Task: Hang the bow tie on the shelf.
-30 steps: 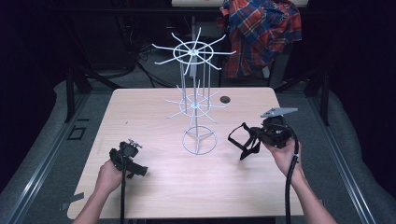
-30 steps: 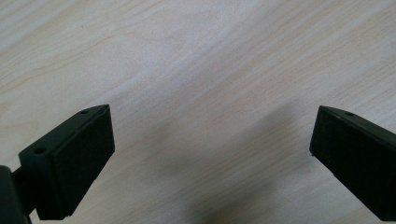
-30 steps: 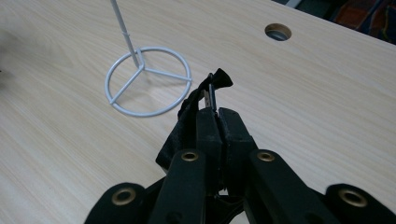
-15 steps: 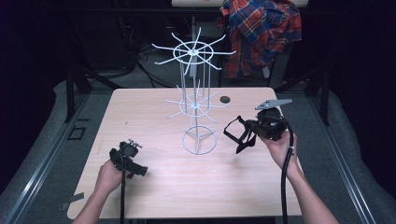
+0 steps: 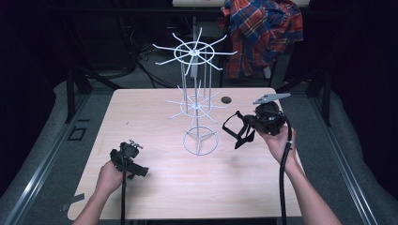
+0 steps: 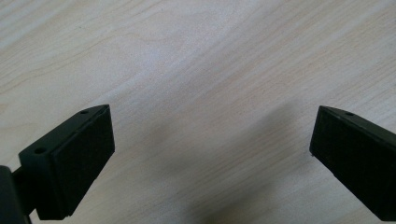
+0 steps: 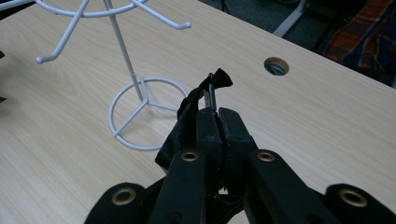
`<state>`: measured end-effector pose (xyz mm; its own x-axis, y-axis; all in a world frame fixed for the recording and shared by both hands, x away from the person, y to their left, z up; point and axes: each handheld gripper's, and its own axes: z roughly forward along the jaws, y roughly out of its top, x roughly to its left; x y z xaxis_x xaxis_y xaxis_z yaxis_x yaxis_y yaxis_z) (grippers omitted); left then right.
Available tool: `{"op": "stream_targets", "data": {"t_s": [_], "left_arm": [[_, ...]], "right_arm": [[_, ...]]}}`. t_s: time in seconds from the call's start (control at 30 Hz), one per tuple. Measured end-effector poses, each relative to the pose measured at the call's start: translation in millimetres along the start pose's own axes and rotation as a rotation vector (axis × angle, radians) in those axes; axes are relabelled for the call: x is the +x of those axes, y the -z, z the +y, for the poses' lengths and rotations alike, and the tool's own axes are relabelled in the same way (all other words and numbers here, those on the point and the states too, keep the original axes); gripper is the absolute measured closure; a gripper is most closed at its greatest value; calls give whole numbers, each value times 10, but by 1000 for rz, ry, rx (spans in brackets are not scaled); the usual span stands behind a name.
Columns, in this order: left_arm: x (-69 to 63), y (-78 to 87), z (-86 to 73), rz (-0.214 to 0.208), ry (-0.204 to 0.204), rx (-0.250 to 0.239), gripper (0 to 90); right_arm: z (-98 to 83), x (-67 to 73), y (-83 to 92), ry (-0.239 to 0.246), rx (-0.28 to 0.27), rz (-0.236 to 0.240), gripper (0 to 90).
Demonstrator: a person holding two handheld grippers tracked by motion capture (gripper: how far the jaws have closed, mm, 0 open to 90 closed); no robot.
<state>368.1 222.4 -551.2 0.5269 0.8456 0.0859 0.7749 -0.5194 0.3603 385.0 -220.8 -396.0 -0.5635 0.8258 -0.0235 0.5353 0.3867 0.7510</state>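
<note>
A black strap [image 7: 187, 119], pinched between the closed jaws of the right gripper [image 5: 246, 130], hung above the tabletop [image 5: 141, 108] near its right edge, beside a white wire rack [image 5: 198, 93]. The left gripper [image 5: 136, 169], jaws wide, rested near the front-left corner.

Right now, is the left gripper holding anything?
No, the left gripper has its jaws wide apart with just bare table between them.
</note>
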Motion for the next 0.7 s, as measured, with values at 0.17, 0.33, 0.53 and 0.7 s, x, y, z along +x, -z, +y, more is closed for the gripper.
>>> {"op": "stream_targets", "data": {"t_s": [0.17, 0.33, 0.53, 0.7], "left_arm": [[-1, -1, 0, -1, 0, 0, 0], [0, 0, 0, -1, 0, 1, 0], [0, -2, 0, -1, -1, 1, 0], [1, 0, -1, 0, 0, 1, 0]], "right_arm": [[20, 7, -12, 3, -2, -3, 878], [46, 9, -33, 1, -6, -3, 878], [100, 23, -40, 8, -7, -4, 878], [143, 39, -53, 16, -8, -7, 878]]}}
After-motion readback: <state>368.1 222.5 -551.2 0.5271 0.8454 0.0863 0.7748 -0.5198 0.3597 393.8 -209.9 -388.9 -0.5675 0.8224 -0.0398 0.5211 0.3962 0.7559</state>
